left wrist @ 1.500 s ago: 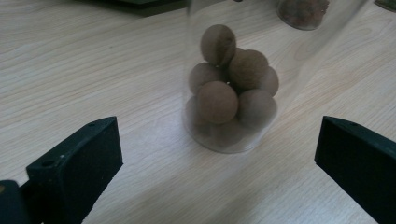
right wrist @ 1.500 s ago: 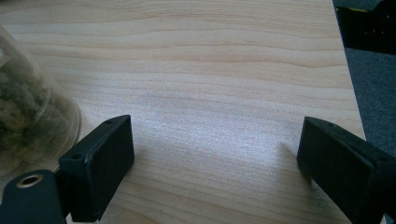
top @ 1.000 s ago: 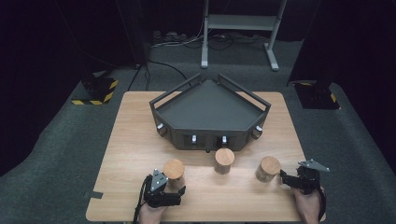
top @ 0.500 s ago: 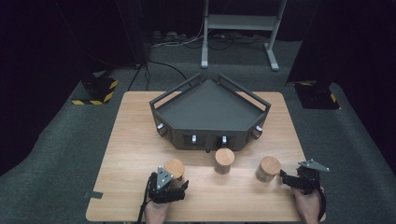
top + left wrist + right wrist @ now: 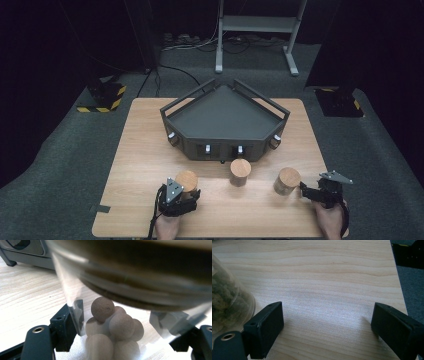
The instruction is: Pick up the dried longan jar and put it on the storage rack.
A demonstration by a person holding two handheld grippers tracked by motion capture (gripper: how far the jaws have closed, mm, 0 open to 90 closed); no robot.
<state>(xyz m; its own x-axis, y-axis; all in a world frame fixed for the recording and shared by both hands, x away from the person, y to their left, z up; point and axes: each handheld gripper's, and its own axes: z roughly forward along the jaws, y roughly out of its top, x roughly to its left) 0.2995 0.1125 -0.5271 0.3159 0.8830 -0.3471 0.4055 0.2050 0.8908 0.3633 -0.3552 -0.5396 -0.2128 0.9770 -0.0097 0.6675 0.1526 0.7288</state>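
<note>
Three clear jars with cork lids stand in a row near the table's front edge. My left gripper (image 5: 185,193) is shut on the left jar (image 5: 186,181); its jaws have just been closing with that jar between them. In the left gripper view the jar (image 5: 140,272) holds pale wooden balls (image 5: 112,322), and both pads press its glass wall around my left gripper (image 5: 123,320). My right gripper (image 5: 305,189) stands open just right of the right jar (image 5: 287,180). In the right gripper view my right gripper (image 5: 329,322) has bare table between its jaws, with the jar (image 5: 227,297) at the left edge.
The middle jar (image 5: 240,171) stands between the other two. A dark five-sided tray (image 5: 220,146) with raised rails sits behind the jars at mid table. The wooden table (image 5: 145,145) ends close behind both hands; dark carpet surrounds it.
The left gripper's jaws have closed onto the left jar. The right gripper and the other two jars have kept still.
</note>
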